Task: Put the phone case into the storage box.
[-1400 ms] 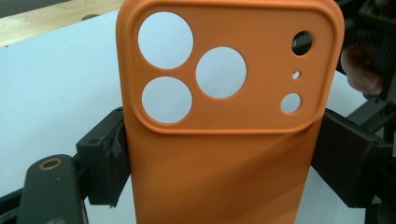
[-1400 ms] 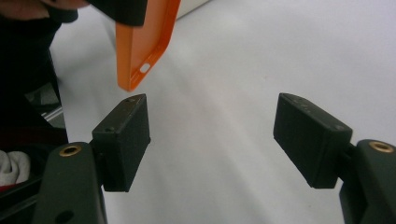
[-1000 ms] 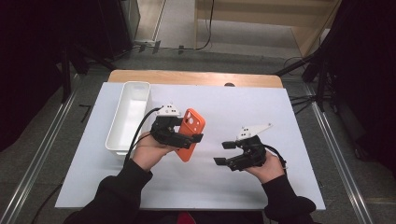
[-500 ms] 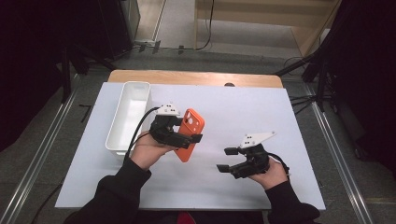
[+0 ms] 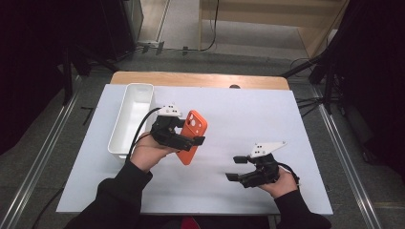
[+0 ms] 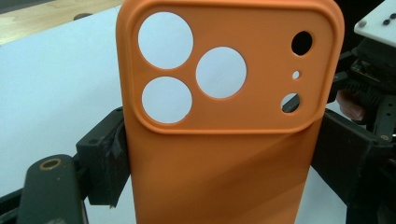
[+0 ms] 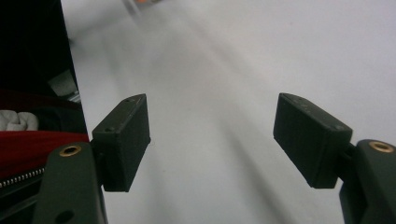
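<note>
An orange phone case (image 5: pixel 192 135) with round camera cut-outs is held above the white table (image 5: pixel 248 114), left of centre. My left gripper (image 5: pixel 187 139) is shut on it, its jaws pressing the case's two long edges. In the left gripper view the case (image 6: pixel 224 140) stands upright between the black jaws, camera holes at the top. My right gripper (image 5: pixel 233 168) hovers low near the table's front right, open, with nothing between its jaws. In the right gripper view its gap (image 7: pixel 212 135) spans bare white table.
A long white bin (image 5: pixel 116 137) stands along the table's left side, beside my left hand. A wooden strip (image 5: pixel 200 79) runs along the far edge. Dark stands and cables line the floor on both sides.
My right gripper has drawn back toward the front edge and to the right, still open. The left gripper and the orange case have stayed in place.
</note>
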The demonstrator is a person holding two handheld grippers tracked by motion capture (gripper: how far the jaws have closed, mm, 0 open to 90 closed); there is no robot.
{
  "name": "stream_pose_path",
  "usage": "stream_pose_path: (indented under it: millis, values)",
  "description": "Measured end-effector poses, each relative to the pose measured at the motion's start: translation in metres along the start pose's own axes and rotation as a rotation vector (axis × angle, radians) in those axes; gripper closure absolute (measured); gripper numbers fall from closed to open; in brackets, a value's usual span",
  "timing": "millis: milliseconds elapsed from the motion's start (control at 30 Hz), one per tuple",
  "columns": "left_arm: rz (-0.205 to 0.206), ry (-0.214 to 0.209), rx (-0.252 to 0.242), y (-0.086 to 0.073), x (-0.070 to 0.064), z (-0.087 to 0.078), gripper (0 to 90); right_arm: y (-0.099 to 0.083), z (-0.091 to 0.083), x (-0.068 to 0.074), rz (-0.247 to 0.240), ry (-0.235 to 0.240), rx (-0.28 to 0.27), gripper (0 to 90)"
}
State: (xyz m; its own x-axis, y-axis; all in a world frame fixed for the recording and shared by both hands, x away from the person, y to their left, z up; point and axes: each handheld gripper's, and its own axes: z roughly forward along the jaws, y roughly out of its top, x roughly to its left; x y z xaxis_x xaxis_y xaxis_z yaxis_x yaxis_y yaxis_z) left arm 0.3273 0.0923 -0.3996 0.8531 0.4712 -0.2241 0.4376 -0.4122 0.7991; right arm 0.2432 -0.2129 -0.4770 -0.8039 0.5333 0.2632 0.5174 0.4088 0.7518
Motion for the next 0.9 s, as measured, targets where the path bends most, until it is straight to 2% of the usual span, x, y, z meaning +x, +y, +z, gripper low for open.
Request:
stream_pose_path:
  millis: [333,900]
  values:
    - [-0.001,0.003,-0.016,0.004,0.003,-0.011,15.6,-0.016,-0.003,-0.005,0.028,-0.006,0.011,26.0]
    - [0.001,0.002,-0.019,0.012,0.010,-0.034,15.6,-0.027,-0.007,-0.007,0.048,-0.015,0.009,26.0]
